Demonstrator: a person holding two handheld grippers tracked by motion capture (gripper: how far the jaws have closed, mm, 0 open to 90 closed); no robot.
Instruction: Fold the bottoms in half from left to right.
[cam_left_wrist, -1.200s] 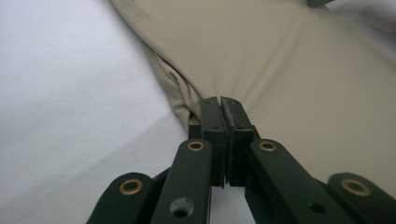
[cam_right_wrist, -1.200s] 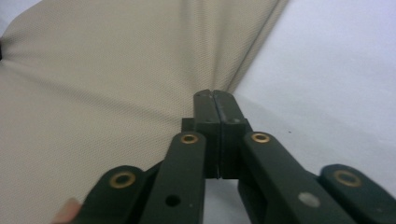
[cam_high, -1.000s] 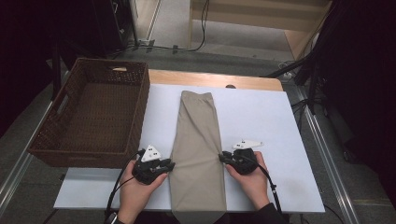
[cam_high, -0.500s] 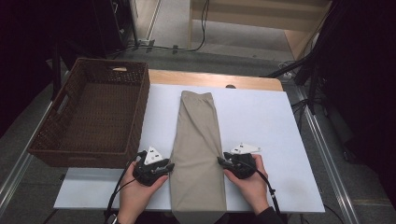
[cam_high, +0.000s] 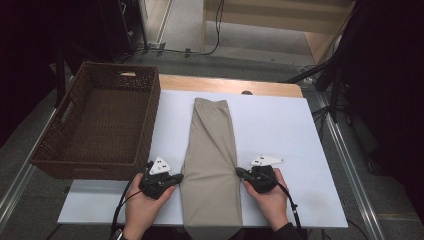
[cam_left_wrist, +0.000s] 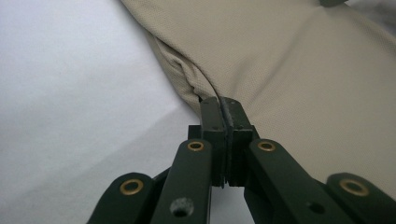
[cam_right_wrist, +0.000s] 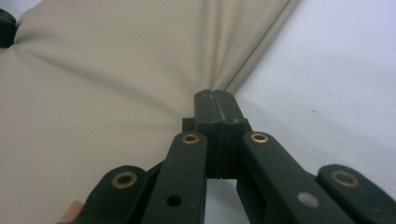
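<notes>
A long, folded piece of tan cloth (cam_high: 212, 165) lies lengthwise down the middle of a white table (cam_high: 295, 130), its far end narrow and squared off, its near end wider and hanging a little over the near edge. The weave is fine and even, with a seam line running along its length and a soft fold near the far end. The left gripper (cam_high: 176, 178) sits at the cloth's left edge and its jaws have just been closing; in the left gripper view they are clenched on the edge of the fabric (cam_left_wrist: 280, 70), which puckers into a small ridge at the tips. The right gripper (cam_high: 240, 173) meets the right edge, its jaws likewise just closed and pinching the hem (cam_right_wrist: 140, 70). A brown woven basket (cam_high: 45, 150) stands to the left.
</notes>
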